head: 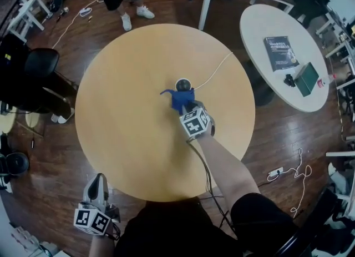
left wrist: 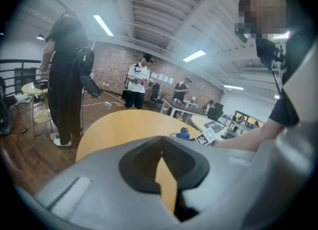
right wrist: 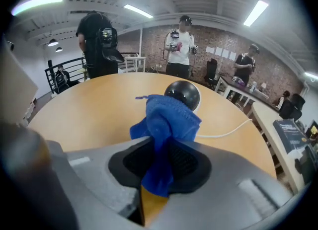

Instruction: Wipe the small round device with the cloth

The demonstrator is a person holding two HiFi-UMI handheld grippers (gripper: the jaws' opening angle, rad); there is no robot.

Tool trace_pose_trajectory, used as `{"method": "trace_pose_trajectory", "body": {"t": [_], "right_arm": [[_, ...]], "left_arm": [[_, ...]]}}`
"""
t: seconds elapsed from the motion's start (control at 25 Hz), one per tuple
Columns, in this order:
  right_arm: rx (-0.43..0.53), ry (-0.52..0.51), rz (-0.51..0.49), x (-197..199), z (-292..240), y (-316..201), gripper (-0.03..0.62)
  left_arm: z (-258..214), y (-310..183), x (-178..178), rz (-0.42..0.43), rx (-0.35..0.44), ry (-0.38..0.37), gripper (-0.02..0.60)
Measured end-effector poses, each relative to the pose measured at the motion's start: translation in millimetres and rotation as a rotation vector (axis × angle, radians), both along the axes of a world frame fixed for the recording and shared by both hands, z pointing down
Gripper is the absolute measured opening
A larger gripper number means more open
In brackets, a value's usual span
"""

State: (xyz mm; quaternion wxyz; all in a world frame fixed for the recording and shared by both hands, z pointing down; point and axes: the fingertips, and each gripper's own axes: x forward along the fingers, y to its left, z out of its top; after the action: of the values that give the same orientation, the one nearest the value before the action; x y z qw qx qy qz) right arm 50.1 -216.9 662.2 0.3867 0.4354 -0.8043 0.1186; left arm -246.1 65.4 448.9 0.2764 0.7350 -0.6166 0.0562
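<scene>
- Nearest to us, the left hand-held gripper point(head: 99, 180) hangs off the near edge of the bench point(head: 127, 139), low at our left side. In its own view its jaws are drawn together with nothing between them, and only a thin sliver of bench top shows past them.
- Further out, near the middle of the bench, the right hand-held gripper point(right wrist: 161, 150) points down and forward. Its jaws are narrow and clamped on the blue cloth point(right wrist: 168, 119), which bunches up above the pads in a rounded wad, with a short tail hanging below.
- Just beyond the wad sits the small round device point(right wrist: 183, 95), a dark glossy dome on a pale base, close to the centre of the bench. A white cable point(right wrist: 228, 133) runs from it towards the far right edge.
- From the head view the cloth's front fold meets the near side of the device, but we cannot tell whether it presses on it.
- We judge the step in hand to be bringing the cloth onto the device, with the wiping itself barely begun or not yet begun.
- The next move calls for settling the wad on the dome and sweeping it over and around. The pressure should be light, since the device is unheld and its cable could let it slide.
- Far off stands a second, white bench point(head: 266, 23) with a book point(head: 280, 53) on it.
</scene>
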Motion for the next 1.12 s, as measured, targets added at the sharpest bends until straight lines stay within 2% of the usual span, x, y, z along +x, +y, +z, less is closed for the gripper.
{"method": "trace_pose_trajectory", "body": {"t": [0.08, 0.16, 0.32, 0.44, 0.76, 1.12], "right_arm": [[0.039, -0.04, 0.04, 3.5, -7.8, 1.4, 0.083], [0.125, -0.057, 0.066, 6.6, -28.8, -4.0, 0.083], [0.314, -0.038, 0.064, 4.5, -77.3, -27.2, 0.083], [0.387, -0.007, 0.044, -0.9, -100.0, -44.7, 0.083], [0.301, 0.052, -0.015, -20.8, -81.4, -53.4, 0.083], [0.295, 0.076, -0.069, -25.3, -74.0, -42.9, 0.083]], "left_arm": [[-1.8, 1.3, -2.5, -0.003, 0.005, -0.008, 0.006], [-1.8, 4.3, -6.2, -0.015, 0.003, -0.012, 0.006], [-1.0, 9.8, -10.8, -0.041, -0.003, -0.012, 0.006], [-1.3, 11.2, -10.4, -0.045, -0.002, -0.016, 0.006], [-4.6, 14.4, -10.7, -0.048, 0.001, -0.028, 0.006], [-4.1, 18.8, -9.7, -0.037, -0.011, -0.034, 0.006]]}}
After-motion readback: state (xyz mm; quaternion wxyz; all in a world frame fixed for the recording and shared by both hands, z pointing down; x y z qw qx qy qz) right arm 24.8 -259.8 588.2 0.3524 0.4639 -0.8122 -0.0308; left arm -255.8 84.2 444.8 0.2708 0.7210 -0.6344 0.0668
